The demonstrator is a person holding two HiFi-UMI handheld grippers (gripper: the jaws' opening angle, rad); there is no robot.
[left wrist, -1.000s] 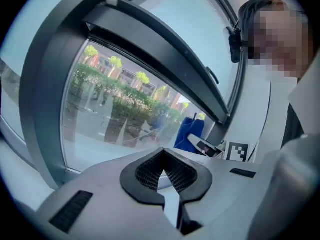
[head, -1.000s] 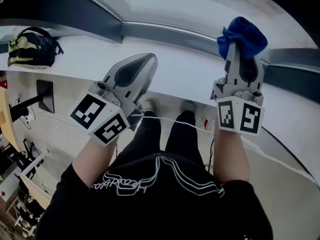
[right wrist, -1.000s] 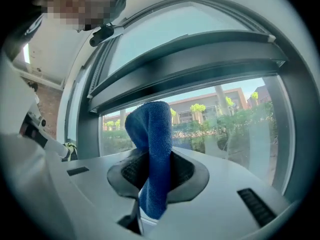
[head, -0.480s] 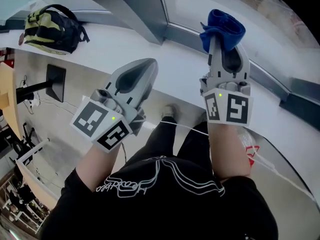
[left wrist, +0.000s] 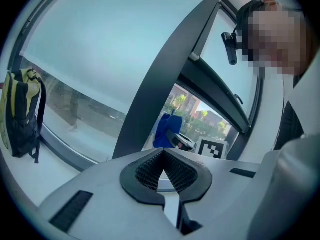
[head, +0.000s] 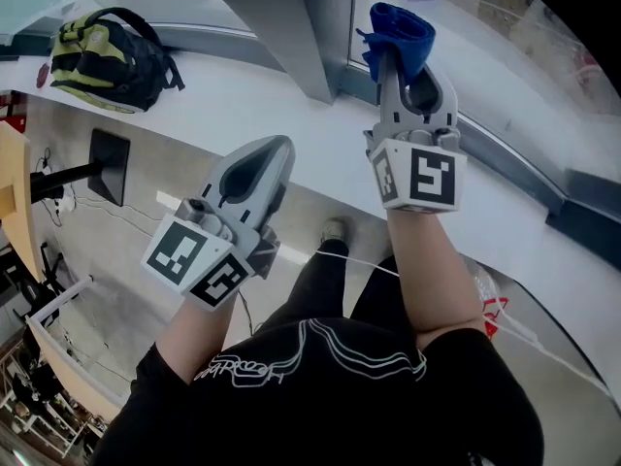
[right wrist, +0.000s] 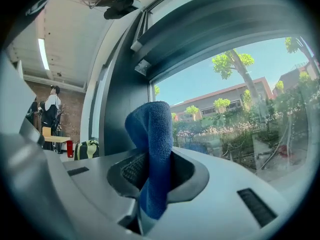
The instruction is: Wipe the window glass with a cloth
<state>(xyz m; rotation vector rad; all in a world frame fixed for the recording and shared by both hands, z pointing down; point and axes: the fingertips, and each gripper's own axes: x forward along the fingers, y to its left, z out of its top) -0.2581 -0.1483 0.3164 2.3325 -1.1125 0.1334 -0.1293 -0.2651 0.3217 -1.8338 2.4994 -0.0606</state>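
A blue cloth is bunched in my right gripper, which is shut on it and held up close to the window glass. The cloth's tip sticks out past the jaws toward the pane, beside the dark window post. My left gripper hangs lower and to the left, over the white sill, shut with nothing in it. In the left gripper view the cloth shows ahead.
A yellow and black backpack lies on the sill at the far left. A frosted pane fills the window left of the post. Below the sill lies grey floor with a black stand and a cable.
My right gripper with the cloth has risen and moved left toward the glass by the post. The view has swung so the post and backpack sit nearer. The left gripper dropped slightly.
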